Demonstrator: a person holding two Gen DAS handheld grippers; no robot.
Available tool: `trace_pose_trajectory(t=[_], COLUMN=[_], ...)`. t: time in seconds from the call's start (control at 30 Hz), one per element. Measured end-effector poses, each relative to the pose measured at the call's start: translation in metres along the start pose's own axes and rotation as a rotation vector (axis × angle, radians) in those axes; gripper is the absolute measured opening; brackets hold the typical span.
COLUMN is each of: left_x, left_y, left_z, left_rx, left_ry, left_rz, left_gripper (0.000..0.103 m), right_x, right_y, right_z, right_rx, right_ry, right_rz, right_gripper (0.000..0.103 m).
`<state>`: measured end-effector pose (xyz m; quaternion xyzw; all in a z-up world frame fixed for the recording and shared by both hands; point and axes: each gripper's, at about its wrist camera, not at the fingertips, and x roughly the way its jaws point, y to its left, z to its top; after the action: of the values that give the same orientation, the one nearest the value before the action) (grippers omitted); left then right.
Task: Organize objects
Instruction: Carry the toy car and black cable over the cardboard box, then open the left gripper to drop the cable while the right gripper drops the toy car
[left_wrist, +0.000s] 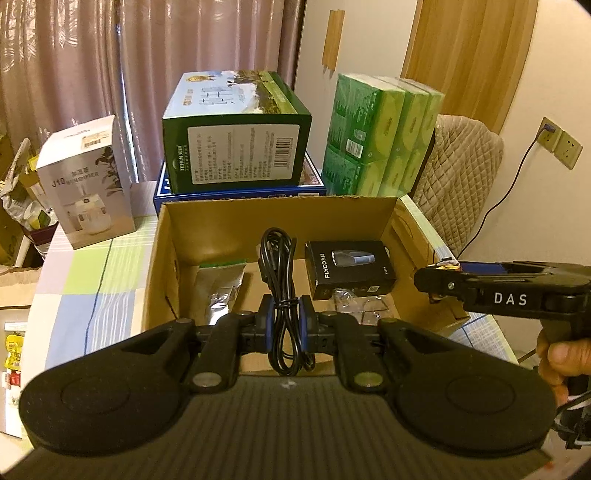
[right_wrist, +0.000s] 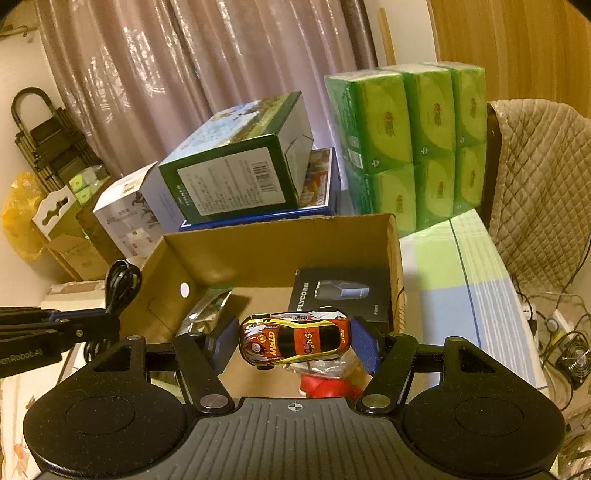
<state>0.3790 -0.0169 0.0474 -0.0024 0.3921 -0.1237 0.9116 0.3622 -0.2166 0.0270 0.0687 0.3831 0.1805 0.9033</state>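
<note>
The left gripper (left_wrist: 286, 319) is held level over the open cardboard box (left_wrist: 280, 214), its blue pads clamped on a coiled black cable (left_wrist: 277, 291). The right gripper (right_wrist: 293, 341) is held at the box's right side, closed on a red and yellow toy car (right_wrist: 293, 341) carried crosswise. Inside the box, a black Flyco carton (left_wrist: 349, 269) and a silver foil pouch (left_wrist: 219, 286) are seen. Behind it, a green box (left_wrist: 236, 133) and green tissue packs (left_wrist: 384, 136) are stacked.

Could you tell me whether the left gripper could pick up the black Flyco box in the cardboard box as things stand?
Probably not yet: the left gripper is shut on a coiled black cable. The black Flyco box lies uncovered in the open cardboard box.
</note>
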Motion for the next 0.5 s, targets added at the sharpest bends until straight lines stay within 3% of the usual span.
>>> trace_pose_trajectory(t=[0.17,0.27,0.5], left_x=[0.016,0.017,0.009], left_y=[-0.002,0.002,0.012], left_z=[0.003,0.004,-0.001], left_rx=[-0.004,-0.025,-0.035], left_ry=[-0.006,-0.014,-0.012], left_rz=[0.013,0.018,0.034], left_gripper=[0.011,0.022,0.023], right_x=[0.004,0.004,0.003], right_y=[0.000,-0.001,-0.001], right_z=[0.002,0.002,0.000], right_rx=[-0.002,-0.001,0.005], right_ry=[0.001,-0.001,0.005], right_rz=[0.003,0.003,0.005], right_gripper=[0.062,0.062,0.062])
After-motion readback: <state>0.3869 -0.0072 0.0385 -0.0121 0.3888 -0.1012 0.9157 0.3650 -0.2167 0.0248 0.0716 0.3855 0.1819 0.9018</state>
